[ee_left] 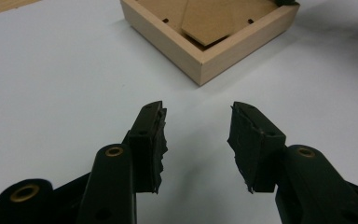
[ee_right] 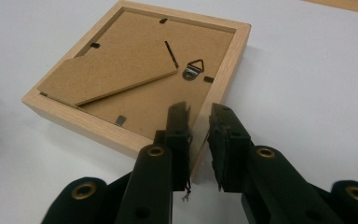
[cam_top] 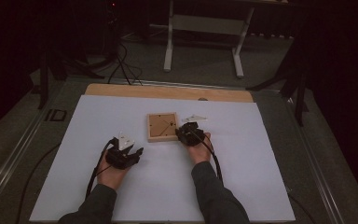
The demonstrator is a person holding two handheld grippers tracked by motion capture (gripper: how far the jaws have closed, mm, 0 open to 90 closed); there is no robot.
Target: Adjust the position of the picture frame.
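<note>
Lying face down on the white sheet (cam_top: 168, 191): a small wooden picture frame (cam_top: 162, 127), about midway between the sheet's left and right edges and nearer its far edge than its near one. Brown backing board turned up, with a fold-out stand flap (ee_right: 112, 74) resting slantwise across it and a small metal hanger (ee_right: 195, 71) just beside the flap's tip. Seen again from the left gripper view as a pale wooden corner (ee_left: 242, 51) with the flap (ee_left: 209, 23) inside.

At the frame's right side, the right tongs (cam_top: 182, 131), carried in the right hand (cam_top: 199, 150). Narrow, and closed on the frame's wooden rim close to its near right corner: in the right gripper view (ee_right: 199, 109) one jaw inside over the backing board, the other outside over the sheet, the rim running between them.

To the near left of the frame, the left tongs (cam_top: 131, 148), carried in the left hand (cam_top: 114, 173). Apart from the frame, low over bare sheet. Wide and holding nothing: in the left gripper view (ee_left: 198, 109) a clear gap between the two pads, white sheet showing through, the frame's nearest corner straight ahead and not touched.

Beyond the sheet's far edge, a strip of bare wooden tabletop (cam_top: 168, 92).
</note>
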